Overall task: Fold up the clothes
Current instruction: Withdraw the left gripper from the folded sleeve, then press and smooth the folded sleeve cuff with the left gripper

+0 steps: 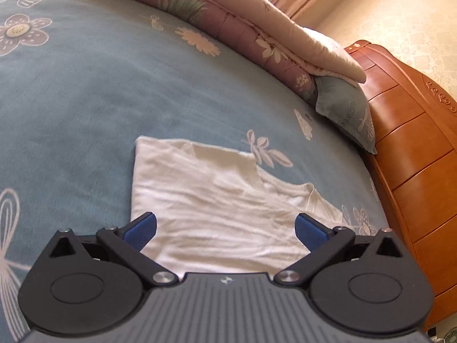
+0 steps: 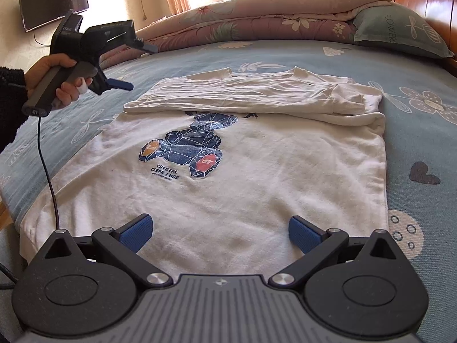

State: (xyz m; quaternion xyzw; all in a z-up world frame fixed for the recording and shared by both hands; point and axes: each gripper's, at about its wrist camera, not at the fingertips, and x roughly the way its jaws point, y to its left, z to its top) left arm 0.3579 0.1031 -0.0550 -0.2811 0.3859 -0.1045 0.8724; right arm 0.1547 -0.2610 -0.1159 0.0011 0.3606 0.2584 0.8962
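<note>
A white sweatshirt (image 2: 257, 177) with a dark blue geometric bear print lies flat on the bed, its upper part and sleeves folded down across the chest (image 2: 242, 91). My right gripper (image 2: 221, 233) hovers open over the hem, nothing between its blue pads. In the right wrist view the left gripper (image 2: 125, 65) is held in a hand above the bed, left of the shirt, its fingers spread apart. The left wrist view shows my left gripper (image 1: 225, 233) open above the folded white cloth (image 1: 217, 205).
The blue flowered bedsheet (image 2: 414, 131) covers the bed. A folded quilt (image 2: 271, 20) and a green pillow (image 2: 400, 31) lie at the far side. A wooden headboard (image 1: 414, 148) stands to the right. A cable (image 2: 47, 171) hangs from the left gripper. A wall screen (image 2: 52, 0) hangs at the far left.
</note>
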